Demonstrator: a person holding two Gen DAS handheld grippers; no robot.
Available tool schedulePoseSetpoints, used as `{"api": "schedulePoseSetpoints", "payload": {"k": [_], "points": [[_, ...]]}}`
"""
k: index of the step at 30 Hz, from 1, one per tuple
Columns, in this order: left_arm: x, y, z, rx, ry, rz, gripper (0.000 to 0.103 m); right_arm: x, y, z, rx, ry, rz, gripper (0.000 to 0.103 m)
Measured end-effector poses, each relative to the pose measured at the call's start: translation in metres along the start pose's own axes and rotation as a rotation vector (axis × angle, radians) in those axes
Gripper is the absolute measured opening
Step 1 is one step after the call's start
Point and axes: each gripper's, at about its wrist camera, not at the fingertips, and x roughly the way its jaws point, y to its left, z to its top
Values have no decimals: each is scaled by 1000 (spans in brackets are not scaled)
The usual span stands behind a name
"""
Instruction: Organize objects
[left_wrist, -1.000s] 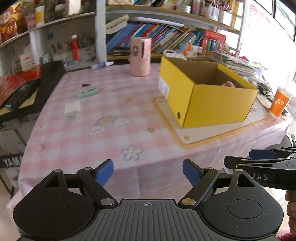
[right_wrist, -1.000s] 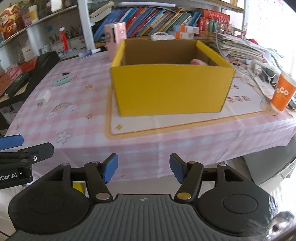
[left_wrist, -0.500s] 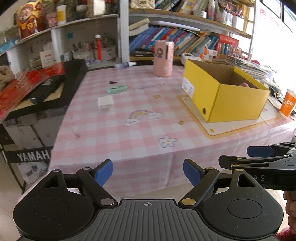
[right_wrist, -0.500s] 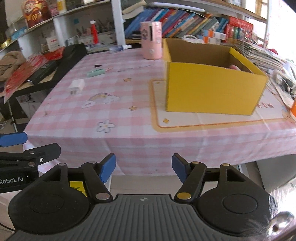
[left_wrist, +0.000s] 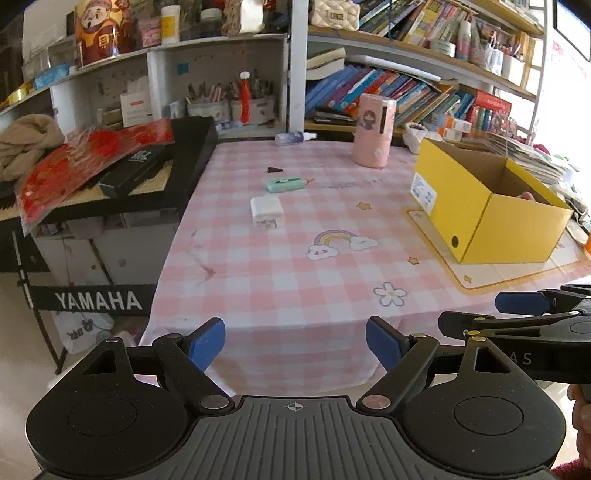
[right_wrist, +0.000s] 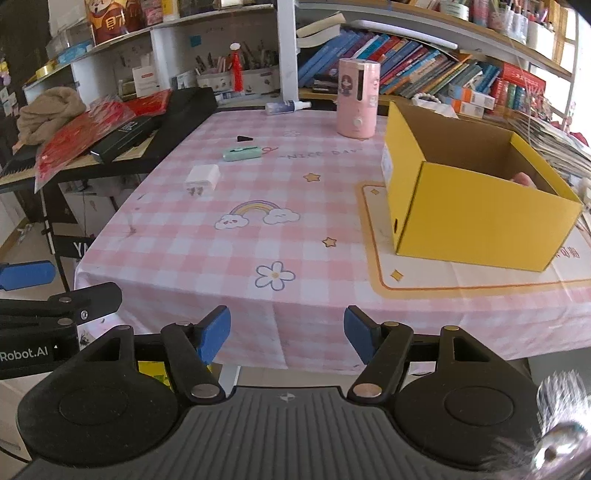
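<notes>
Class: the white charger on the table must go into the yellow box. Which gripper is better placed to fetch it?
Probably left: the charger lies nearly straight ahead of it, and the box sits right. Both are open, empty and short of the table.

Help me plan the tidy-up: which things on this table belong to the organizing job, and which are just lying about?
Likely job items: yellow box; white charger; mint green case; small black piece.

Probably bystanders: pink humidifier; spray bottle; books on the shelf; keyboard beside the table.
</notes>
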Motion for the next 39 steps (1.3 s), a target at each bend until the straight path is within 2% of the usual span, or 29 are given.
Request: {"api": "schedulePoseSetpoints", "payload": {"k": [7,19,26,39], "points": [[25,7,12,-23,19,12,86,24,0,16,-22,18,13,66],[79,14,54,-79,20,58,83,83,-13,77,-54,14,48,66],[115,18,81,-111,38,85,74,119,-17,111,-82,12,80,66],[188,19,119,-127,89,134,71,179,-23,166,-94,13,112,66]]}}
